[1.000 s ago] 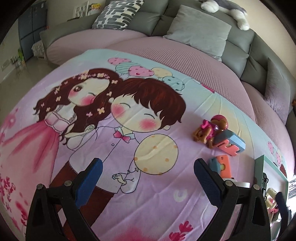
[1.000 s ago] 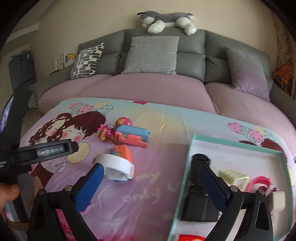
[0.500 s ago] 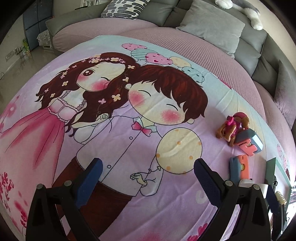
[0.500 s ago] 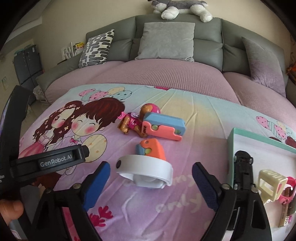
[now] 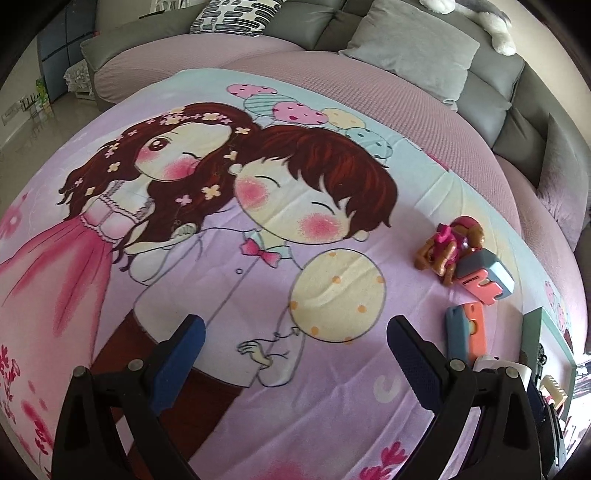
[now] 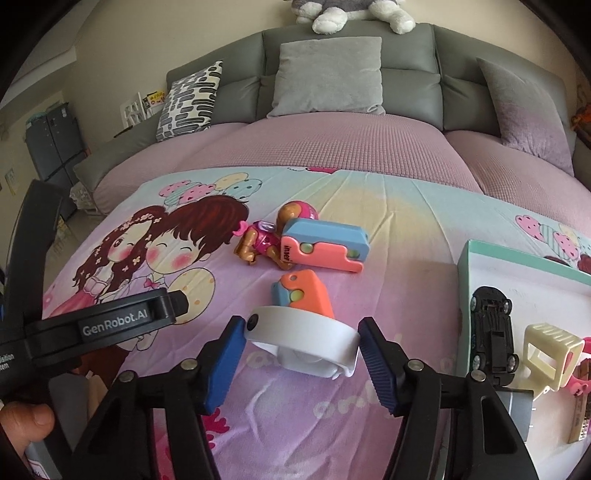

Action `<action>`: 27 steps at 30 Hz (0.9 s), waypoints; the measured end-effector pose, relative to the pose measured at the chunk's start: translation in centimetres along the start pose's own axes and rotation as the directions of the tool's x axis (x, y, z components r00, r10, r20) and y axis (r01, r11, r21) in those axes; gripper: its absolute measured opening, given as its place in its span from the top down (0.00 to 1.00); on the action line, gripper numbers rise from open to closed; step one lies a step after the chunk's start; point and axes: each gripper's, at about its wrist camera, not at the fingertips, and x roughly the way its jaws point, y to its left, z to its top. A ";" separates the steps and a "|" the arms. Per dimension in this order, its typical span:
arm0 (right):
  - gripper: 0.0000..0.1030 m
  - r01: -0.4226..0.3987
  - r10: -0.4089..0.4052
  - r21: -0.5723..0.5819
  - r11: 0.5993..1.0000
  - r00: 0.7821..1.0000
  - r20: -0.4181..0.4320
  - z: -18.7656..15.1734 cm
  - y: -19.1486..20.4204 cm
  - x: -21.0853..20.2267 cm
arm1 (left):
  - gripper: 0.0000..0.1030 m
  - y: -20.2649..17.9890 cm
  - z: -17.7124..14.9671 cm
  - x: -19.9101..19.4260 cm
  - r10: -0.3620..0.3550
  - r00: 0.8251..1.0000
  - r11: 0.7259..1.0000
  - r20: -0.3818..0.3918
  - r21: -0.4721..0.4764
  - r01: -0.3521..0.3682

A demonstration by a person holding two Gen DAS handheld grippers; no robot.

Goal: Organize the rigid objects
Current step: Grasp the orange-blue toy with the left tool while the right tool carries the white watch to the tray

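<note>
Roughly halfway: car (image 6: 493,328) and bits sit in the tray (image 6: 466,280) at right; your right gripper (image 6: 301,345), jaws apart, brackets the white ring (image 6: 303,328) at centre. Doll (image 6: 266,242) and two blocks remain. Left gripper (image 5: 293,356) is spread over nothing.

A grey sofa (image 6: 369,85) with pillows (image 6: 328,75) and a plush dog (image 6: 351,11) on top backs against a cream wall (image 6: 147,48) in daylight.
</note>
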 end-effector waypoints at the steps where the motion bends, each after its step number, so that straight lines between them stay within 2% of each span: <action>1: 0.36 0.003 -0.003 0.004 1.000 1.000 0.000 0.0 -0.2 -0.1 | 0.04 -0.2 0.0 0.0 -0.009 1.000 1.000 -0.002 0.002 0.009; 11: 0.37 0.056 -0.058 0.056 0.997 0.998 0.030 0.6 -2.9 -2.0 | 0.04 -2.4 -0.1 0.1 -0.095 0.995 0.995 0.008 0.035 0.095; 14: 0.37 0.087 -0.091 0.079 0.993 0.995 0.045 0.9 -4.1 -2.9 | 0.04 -3.2 -0.3 0.5 -0.129 0.992 0.991 -0.011 0.038 0.129; 23: 0.37 0.141 -0.155 0.133 0.981 0.983 0.099 1.6 -7.1 -6.0 | 0.04 -7.8 -1.0 1.0 -0.167 0.986 0.977 -0.013 0.134 0.167; 27: 0.37 0.161 -0.176 0.150 0.976 0.980 0.098 1.6 -8.2 -6.5 | 0.04 -10.1 -1.6 1.2 -0.141 0.990 0.970 0.000 0.201 0.139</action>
